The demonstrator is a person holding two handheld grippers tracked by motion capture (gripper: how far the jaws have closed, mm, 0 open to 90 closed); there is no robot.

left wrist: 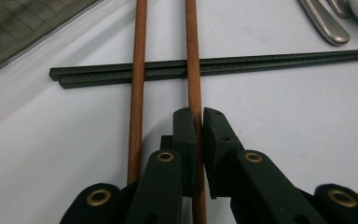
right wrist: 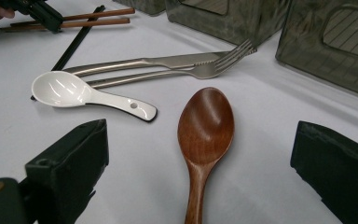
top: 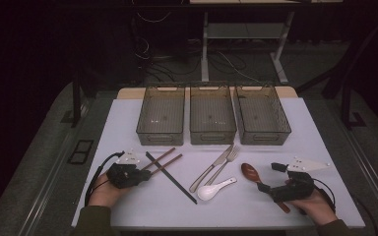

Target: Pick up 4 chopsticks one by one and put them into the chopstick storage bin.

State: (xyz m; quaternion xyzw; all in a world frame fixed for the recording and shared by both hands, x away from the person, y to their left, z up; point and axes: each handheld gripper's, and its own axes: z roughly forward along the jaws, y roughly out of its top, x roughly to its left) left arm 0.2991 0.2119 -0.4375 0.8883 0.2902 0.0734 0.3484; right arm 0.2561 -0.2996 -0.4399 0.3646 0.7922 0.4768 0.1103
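Observation:
My left gripper lies low on the white table at the front left, shut on one of two brown wooden chopsticks. The other brown chopstick lies loose beside it. Both cross over a pair of black chopsticks. My right gripper rests at the front right, open, its jaws wide on either side of the handle of a brown wooden spoon without touching it. The spoon's bowl points away from me.
Three clear plastic bins stand side by side at the table's far edge. A metal knife, a fork and a white ceramic spoon lie in the middle between the grippers.

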